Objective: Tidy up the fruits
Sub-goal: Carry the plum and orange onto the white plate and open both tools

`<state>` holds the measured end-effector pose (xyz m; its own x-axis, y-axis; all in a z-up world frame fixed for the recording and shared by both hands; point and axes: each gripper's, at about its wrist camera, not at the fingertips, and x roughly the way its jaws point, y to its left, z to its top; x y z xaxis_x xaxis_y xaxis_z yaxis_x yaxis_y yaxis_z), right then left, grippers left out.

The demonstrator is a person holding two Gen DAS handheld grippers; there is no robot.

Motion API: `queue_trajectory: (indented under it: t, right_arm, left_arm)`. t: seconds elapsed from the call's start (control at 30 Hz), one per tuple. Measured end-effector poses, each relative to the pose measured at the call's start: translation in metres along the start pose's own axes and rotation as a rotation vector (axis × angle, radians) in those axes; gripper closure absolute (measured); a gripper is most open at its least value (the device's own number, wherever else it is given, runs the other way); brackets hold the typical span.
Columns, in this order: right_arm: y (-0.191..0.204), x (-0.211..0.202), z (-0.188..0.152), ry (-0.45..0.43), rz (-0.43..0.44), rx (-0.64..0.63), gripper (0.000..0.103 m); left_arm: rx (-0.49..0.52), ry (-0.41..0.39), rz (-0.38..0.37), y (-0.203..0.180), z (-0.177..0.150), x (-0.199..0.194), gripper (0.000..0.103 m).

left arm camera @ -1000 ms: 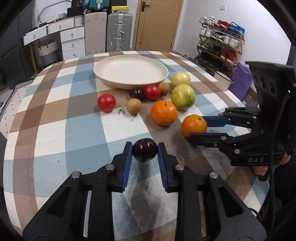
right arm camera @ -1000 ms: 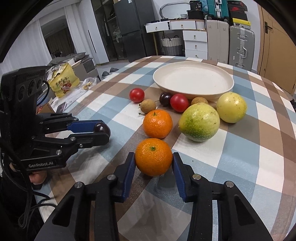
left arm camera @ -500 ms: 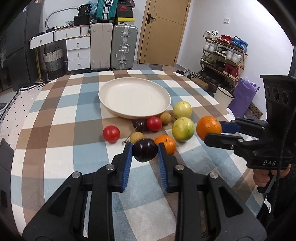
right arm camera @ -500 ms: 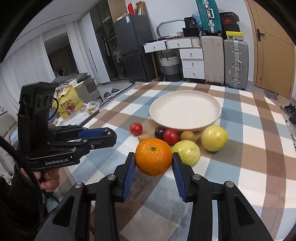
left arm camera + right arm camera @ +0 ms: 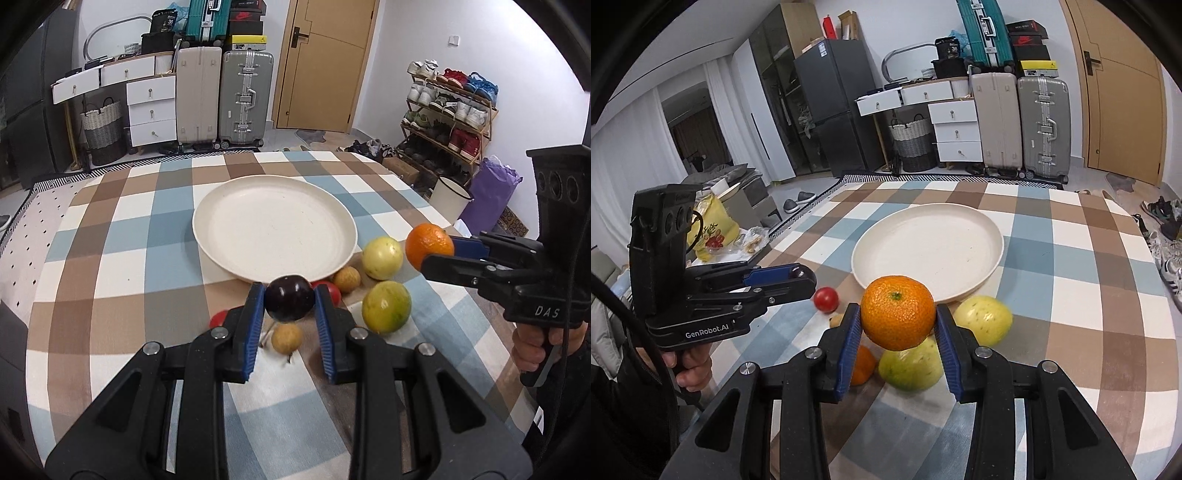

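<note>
Cream-coloured plate [image 5: 207, 221] sits in the middle of the checked surface [image 5: 110, 258] with nothing in it at all, just bare ceramic. The left tool [image 5: 290, 299] is clamped on a dark plum [image 5: 290, 298], held up in the air just short of the plate's near rim. The right tool [image 5: 898, 318] is squeezed around an orange [image 5: 898, 312], also lifted off the surface, with the plate straight ahead of it.

All the loose fruit is bunched up on the cloth between the tools and the plate. Under and just past the left tool there's a small brown fruit [image 5: 287, 338], a second one [image 5: 347, 278], and a red tomato [image 5: 328, 290] peeking out behind the plum. Off to that tool's right are a green-yellow fruit [image 5: 386, 308] and a pale yellow one [image 5: 381, 257]. Below the right tool, a second orange [image 5: 863, 365] is half hidden by the left finger, and another tomato [image 5: 826, 300] sits off to that tool's left.
</note>
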<state>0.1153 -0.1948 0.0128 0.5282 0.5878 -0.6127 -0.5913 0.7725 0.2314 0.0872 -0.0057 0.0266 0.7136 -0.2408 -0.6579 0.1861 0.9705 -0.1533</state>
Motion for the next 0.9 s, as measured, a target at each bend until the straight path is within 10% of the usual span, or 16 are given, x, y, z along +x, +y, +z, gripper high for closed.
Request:
queue_trajectory:
  t: [0.9]
  right_arm:
    - [-0.043,0.077,0.054,0.066,-0.041,0.041,0.063]
  left_arm:
    - [-0.002,0.036,0.070,0.032,0.065,0.090,0.078]
